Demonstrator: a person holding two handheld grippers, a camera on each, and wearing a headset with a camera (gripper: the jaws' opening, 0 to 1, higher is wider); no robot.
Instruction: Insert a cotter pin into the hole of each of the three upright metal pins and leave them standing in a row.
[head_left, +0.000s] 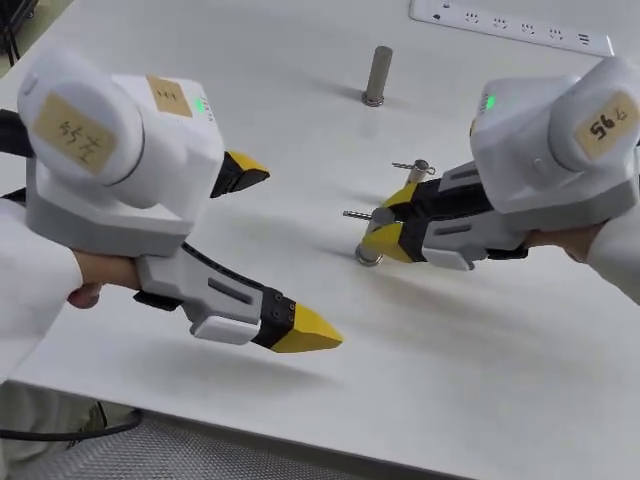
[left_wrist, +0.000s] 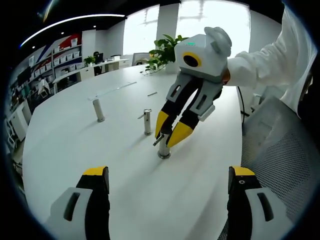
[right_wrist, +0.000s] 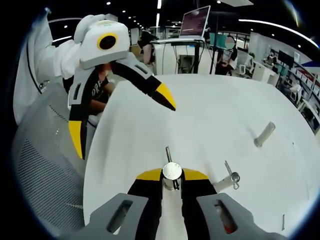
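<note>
My right gripper (head_left: 382, 228) (right_wrist: 172, 179) is shut on a short metal pin (head_left: 369, 255) (right_wrist: 172, 170) whose base meets the table. A thin cotter pin (head_left: 356, 213) (right_wrist: 168, 152) sticks out of this pin's top. A second metal pin (head_left: 418, 169) (right_wrist: 232, 178) stands just behind, with a cotter pin through it. The third metal pin (head_left: 377, 75) (right_wrist: 264, 134) stands farther back, bare. My left gripper (head_left: 280, 250) (left_wrist: 167, 182) hangs wide open at the left, holding nothing. It faces the right gripper (left_wrist: 172, 132) and the held pin (left_wrist: 163, 148).
The white table (head_left: 300, 100) carries a white power strip (head_left: 510, 25) along its far edge. A small thin piece (left_wrist: 151, 93) lies beyond the pins. A mesh office chair (left_wrist: 280, 150) stands beside the table, and an open office lies behind.
</note>
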